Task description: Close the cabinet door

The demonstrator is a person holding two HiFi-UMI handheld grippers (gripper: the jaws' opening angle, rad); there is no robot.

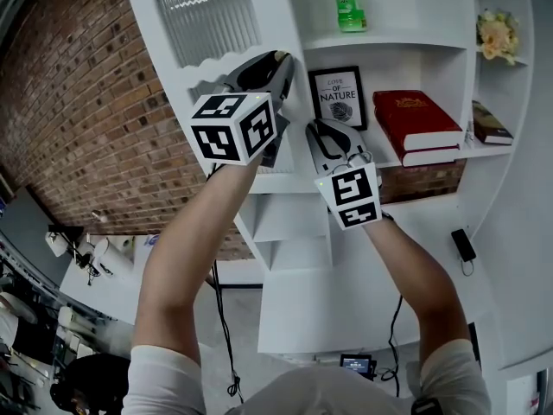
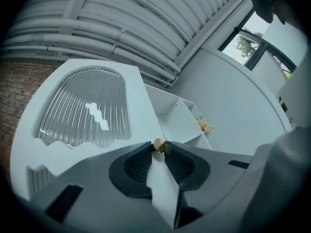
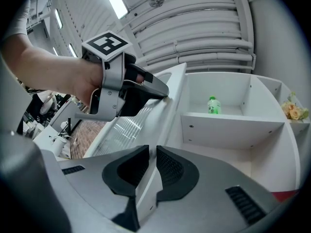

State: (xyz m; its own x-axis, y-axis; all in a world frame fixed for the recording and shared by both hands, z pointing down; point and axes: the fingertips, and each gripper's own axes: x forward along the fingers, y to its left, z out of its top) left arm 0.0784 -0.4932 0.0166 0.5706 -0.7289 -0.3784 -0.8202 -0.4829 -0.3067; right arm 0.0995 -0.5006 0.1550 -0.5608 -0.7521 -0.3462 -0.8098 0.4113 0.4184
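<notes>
The white cabinet door with its ribbed glass pane stands swung out to the left of the open shelves. In the left gripper view a small gold knob on the door sits pinched between the tips of my left gripper. In the head view that left gripper reaches up at the door's free edge. My right gripper is just below it. Its jaws stand close together with the door's white edge filling the narrow gap. The left gripper also shows higher on that edge.
Inside the cabinet are a green bottle, a framed print, a red book, a second book and flowers. A brick wall lies to the left. A black device hangs on the lower right panel.
</notes>
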